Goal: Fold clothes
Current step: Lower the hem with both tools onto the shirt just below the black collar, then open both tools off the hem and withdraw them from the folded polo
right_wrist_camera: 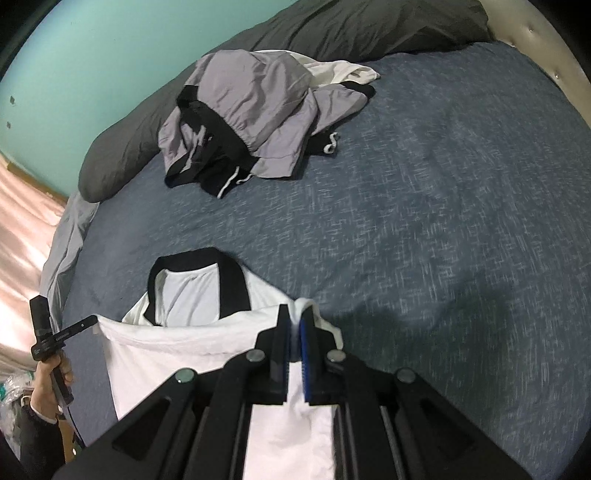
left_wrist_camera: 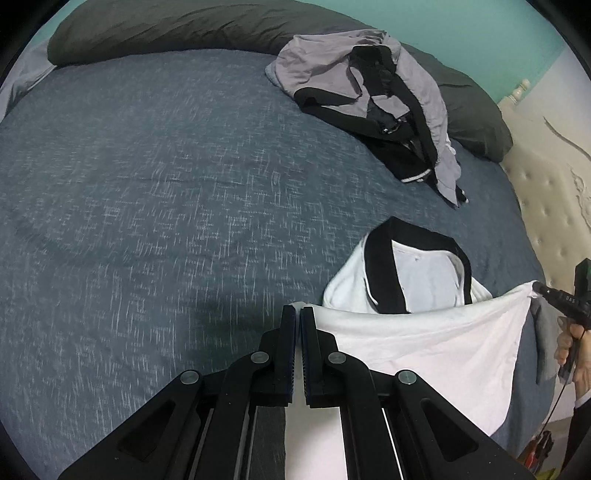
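Observation:
A white T-shirt with a black collar (left_wrist_camera: pixel 424 332) is held stretched between both grippers above the blue bedspread. My left gripper (left_wrist_camera: pixel 298 314) is shut on one corner of its white hem. My right gripper (right_wrist_camera: pixel 295 314) is shut on the other corner of the same shirt (right_wrist_camera: pixel 192 354). The black collar (right_wrist_camera: pixel 232 280) lies ahead on the bed, past the lifted edge. Each gripper shows in the other's view: the right one (left_wrist_camera: pixel 535 286) and the left one (right_wrist_camera: pixel 92 321).
A heap of grey and black clothes (left_wrist_camera: pixel 369 99) lies further up the bed, also in the right wrist view (right_wrist_camera: pixel 251 118). Dark grey pillows (left_wrist_camera: pixel 166 29) line the teal wall. A padded cream headboard (left_wrist_camera: pixel 546 192) borders one side. The blue bedspread (left_wrist_camera: pixel 147 203) spreads wide.

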Available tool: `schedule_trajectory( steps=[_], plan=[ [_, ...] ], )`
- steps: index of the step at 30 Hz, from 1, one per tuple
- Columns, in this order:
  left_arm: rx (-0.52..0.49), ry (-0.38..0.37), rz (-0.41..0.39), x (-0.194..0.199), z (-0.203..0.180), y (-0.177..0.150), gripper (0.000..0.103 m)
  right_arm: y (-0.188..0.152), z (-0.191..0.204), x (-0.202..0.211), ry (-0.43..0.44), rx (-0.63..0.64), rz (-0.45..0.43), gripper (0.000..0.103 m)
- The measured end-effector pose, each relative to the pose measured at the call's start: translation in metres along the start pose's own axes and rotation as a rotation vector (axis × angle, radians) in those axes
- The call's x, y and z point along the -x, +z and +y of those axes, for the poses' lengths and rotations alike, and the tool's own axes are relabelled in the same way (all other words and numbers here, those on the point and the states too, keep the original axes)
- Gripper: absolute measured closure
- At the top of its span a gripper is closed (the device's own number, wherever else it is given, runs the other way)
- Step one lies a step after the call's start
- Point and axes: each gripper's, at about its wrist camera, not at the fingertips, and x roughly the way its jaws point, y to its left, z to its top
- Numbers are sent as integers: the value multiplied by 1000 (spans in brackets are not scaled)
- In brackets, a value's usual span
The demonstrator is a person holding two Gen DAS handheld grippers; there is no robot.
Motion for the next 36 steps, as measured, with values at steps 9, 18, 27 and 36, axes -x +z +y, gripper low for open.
schedule_trajectory(
  steps=[9,18,27,36],
  plan=[
    [11,-14,-10,-19,6,27,100,23,-6,-24,-9,-7,-15,99],
    [14,-9,-19,-37,7,58,100,45,-9,-47,-32,-13,-28,99],
    [54,-24,6,-65,18,67,100,54,-20,-71,-54,-49,-31,99],
    [133,-59,-6,-74,43,58,95,44,-34,-89,-40,-125,-68,98]
  ],
)
